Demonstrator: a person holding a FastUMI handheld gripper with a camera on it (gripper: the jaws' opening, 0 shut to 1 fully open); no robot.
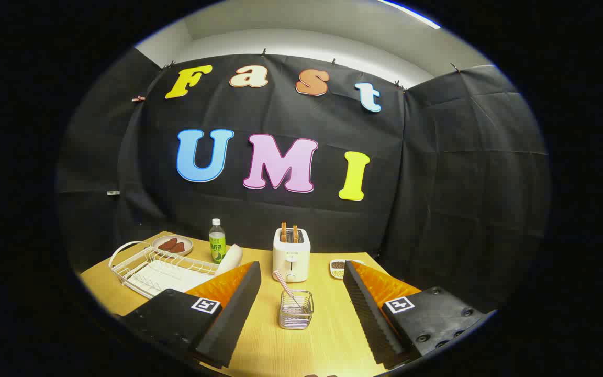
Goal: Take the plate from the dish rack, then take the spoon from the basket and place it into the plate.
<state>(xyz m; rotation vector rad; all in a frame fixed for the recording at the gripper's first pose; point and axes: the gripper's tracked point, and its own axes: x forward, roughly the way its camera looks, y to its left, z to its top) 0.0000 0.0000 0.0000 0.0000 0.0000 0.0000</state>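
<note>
Between spread fingers [301,309], spoon [287,287] upright in basket [296,310], handle tilted left.

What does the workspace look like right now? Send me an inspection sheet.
Surface: wooden table, bare between the fingers.
Job's things: white plate standing at the near end of the wire rack; spoon upright in the mesh basket, just ahead of the fingers.
Clutter: toaster with two slices up; green bottle; dish of brown food behind the rack; small dish beside the toaster.
Claw: claw open, holding nothing.
Cables: nothing seen.
Surroundings: black cloth walls.
</note>
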